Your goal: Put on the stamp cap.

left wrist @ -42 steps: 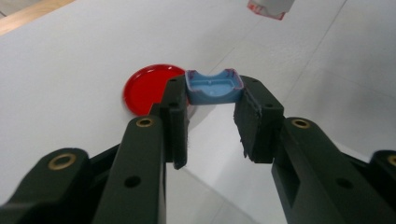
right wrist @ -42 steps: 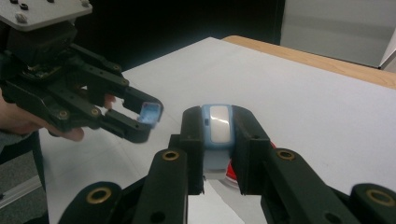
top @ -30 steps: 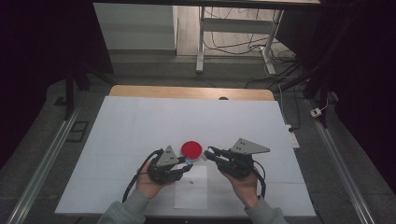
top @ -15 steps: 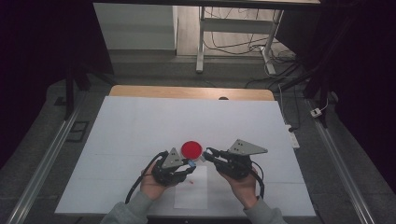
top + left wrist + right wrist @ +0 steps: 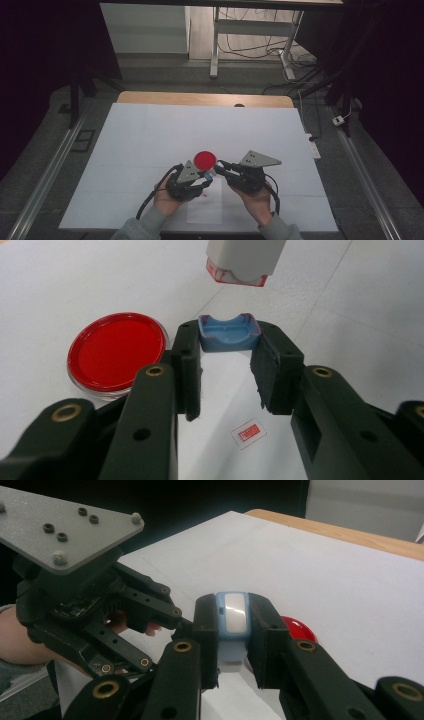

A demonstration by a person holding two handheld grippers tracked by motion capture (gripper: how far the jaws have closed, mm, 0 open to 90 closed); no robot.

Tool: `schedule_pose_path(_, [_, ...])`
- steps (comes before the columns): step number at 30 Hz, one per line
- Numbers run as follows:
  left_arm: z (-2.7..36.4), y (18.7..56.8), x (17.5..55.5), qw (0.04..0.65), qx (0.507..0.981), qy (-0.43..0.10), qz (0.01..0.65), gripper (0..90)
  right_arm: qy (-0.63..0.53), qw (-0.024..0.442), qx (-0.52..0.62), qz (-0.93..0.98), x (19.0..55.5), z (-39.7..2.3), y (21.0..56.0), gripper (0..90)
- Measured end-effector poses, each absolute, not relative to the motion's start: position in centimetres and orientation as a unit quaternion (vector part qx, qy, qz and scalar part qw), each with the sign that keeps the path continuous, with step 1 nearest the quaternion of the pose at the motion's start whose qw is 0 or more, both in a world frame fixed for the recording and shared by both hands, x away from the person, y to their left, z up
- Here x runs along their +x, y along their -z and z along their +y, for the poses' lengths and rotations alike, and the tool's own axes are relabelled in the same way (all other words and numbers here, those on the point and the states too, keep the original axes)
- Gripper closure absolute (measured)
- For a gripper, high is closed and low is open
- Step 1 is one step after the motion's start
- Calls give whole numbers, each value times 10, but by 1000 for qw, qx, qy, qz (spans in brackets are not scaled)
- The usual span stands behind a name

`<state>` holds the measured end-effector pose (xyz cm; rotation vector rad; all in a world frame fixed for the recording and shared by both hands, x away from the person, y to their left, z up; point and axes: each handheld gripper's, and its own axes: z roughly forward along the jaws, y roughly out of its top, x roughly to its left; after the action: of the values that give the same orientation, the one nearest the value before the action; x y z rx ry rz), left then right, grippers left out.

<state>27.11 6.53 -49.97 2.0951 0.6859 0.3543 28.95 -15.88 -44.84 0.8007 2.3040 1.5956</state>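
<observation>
Worktop: white sheet covers nearly all of it; bare wood shows only as a strip along the far edge. Near edge cut off by the bottom of the high view, as are the person's forearms. Left, right and far stretches of the sheet lie open; all the work sits near the near edge, about the middle.

Left gripper: fingers pinching a small blue cap at their tips. Cap's hollow side faces the left gripper view; its long axis runs across from one finger to the other. The parts under the pads are hidden.

Right gripper: fingers clamped on a blue-and-white device, the same white body that hangs in at the top of the left gripper view, top end cut off there. In the right gripper view its long axis stands upright between the fingers; lower end blurred, sides covered by the pads. What the device is I cannot tell.

Device and cap are held just apart, above the sheet, between the two grippers.

Red dish: round, shallow, clear rim, lying flat on the sheet just far of the grippers. In the right gripper view it is half hidden behind the right finger.

Small red-printed label: flat on the sheet below the left gripper; print unreadable.
</observation>
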Motion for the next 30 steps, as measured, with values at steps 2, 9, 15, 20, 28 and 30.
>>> schedule_pose_path(2, [65, 500, 271, 439, 843, -144, 275, 653, -543, 112, 275, 785, 290, -158, 449, 757])
schedule_pose_path(9, [62, 501, 270, 436, 844, -149, 274, 654, -538, 107, 276, 789, 289, -154, 453, 757])
schedule_pose_path(15, [61, 501, 269, 435, 845, -153, 272, 654, -536, 103, 280, 790, 288, -151, 454, 756])
schedule_pose_path(20, [62, 501, 269, 434, 845, -154, 273, 654, -534, 99, 291, 788, 288, -150, 454, 756])
schedule_pose_path(28, [61, 501, 269, 434, 845, -155, 272, 654, -529, 97, 299, 788, 287, -148, 456, 756])
schedule_pose_path(30, [61, 501, 269, 434, 844, -156, 272, 654, -528, 97, 302, 788, 287, -148, 456, 756])
